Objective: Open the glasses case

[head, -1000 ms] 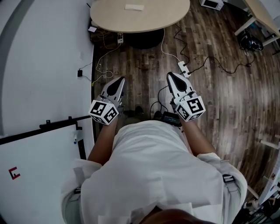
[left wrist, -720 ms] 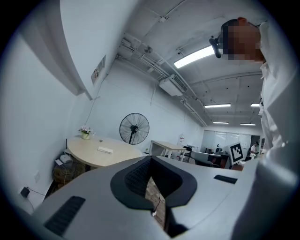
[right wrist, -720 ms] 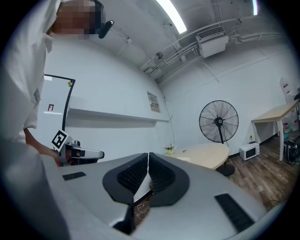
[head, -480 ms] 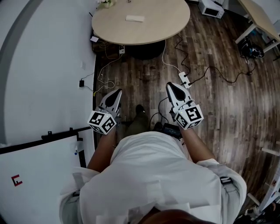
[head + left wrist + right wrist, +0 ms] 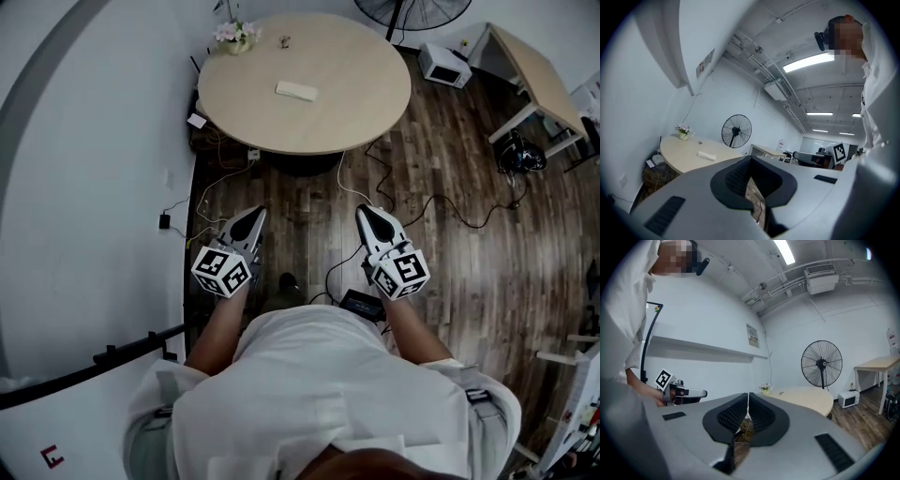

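Potted flowers [image 5: 234, 36] at the far-left rim of the round table [image 5: 361, 108]; left gripper [image 5: 258, 214], jaws closed and empty, well short of the table's near edge; glasses case [image 5: 296, 90], flat near the table's middle; right gripper [image 5: 364, 212], likewise closed on nothing; fan [image 5: 412, 11] behind the table.

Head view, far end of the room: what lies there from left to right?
Flower pot → glasses case → white appliance on the floor → rectangular desk.
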`<action>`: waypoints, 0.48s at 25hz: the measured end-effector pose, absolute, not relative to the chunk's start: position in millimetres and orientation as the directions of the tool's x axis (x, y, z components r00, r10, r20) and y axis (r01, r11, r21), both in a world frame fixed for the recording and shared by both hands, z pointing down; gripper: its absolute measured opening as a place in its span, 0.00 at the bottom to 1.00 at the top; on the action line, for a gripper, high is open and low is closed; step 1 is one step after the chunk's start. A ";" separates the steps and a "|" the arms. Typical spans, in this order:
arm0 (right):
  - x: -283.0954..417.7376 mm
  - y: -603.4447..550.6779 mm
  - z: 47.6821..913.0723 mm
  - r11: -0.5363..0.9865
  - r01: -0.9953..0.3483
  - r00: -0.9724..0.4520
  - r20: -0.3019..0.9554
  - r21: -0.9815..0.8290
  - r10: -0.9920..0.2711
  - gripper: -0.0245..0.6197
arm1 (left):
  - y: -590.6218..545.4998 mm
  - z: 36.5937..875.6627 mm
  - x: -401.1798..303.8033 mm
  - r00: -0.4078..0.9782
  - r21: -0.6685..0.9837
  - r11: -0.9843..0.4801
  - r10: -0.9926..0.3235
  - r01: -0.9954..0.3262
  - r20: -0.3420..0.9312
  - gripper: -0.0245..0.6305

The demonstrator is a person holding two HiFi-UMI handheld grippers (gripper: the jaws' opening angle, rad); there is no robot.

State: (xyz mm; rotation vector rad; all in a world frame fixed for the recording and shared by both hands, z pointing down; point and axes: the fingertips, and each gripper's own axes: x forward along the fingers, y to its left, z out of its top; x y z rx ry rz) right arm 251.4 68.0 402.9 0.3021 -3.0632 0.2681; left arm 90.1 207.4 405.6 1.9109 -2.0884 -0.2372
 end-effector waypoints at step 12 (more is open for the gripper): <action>126.1 27.9 393.3 0.962 -0.241 -0.970 0.056 -0.131 -0.236 0.08 | 176.4 409.8 -35.2 -0.072 0.323 0.089 -0.995 -0.942 0.064 0.06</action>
